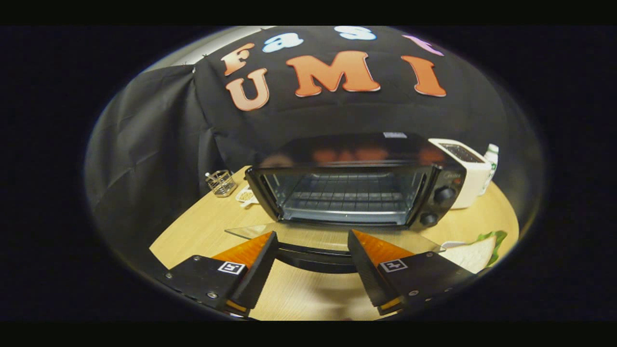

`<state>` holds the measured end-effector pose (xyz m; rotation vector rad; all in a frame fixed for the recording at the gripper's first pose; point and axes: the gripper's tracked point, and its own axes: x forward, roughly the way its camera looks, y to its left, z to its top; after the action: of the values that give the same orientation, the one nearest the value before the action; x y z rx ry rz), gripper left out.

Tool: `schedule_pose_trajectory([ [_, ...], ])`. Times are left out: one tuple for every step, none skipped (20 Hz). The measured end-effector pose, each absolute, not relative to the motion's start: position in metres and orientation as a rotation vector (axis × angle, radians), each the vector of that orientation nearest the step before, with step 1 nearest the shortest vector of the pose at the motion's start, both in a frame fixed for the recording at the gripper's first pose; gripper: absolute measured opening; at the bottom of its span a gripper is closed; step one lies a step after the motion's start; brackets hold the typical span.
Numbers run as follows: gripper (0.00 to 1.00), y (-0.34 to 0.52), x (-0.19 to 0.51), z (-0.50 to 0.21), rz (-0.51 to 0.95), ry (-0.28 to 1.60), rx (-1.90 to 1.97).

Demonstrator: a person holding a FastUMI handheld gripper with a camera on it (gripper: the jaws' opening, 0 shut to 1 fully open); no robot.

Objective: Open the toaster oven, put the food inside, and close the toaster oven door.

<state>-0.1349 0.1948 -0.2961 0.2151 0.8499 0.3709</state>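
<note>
Gripper view: toaster oven (354,190) open, glass door (332,237) folded down, jaws spread wide and holding nothing.
Next comes fetching the food, seemingly a sandwich (475,253) on the surface right of the gripper (312,237).

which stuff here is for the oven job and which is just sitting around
For the job: toaster oven, its door folded down open, the sandwich beside it, the open tool at the door handle.

Lying about: white toaster, bottle, wire holder, small dish.
</note>
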Motion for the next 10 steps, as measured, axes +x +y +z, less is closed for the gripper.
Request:
schedule_pose_trajectory([
  [0.86, 0.194, -0.140, -0.302, 0.369, 0.875, 0.222],
  [0.85, 0.194, -0.144, -0.307, 0.372, 0.897, 0.222],
  [0.85, 0.196, -0.147, -0.312, 0.372, 0.909, 0.220],
  [0.84, 0.197, -0.147, -0.315, 0.373, 0.912, 0.212],
  [0.84, 0.196, -0.148, -0.318, 0.374, 0.913, 0.198],
  [0.84, 0.197, -0.148, -0.321, 0.378, 0.917, 0.182],
  [0.83, 0.197, -0.151, -0.326, 0.375, 0.928, 0.173],
  [0.82, 0.198, -0.152, -0.331, 0.375, 0.941, 0.169],
  [0.82, 0.200, -0.153, -0.336, 0.373, 0.959, 0.162],
  [0.82, 0.203, -0.154, -0.342, 0.374, 0.977, 0.159],
])
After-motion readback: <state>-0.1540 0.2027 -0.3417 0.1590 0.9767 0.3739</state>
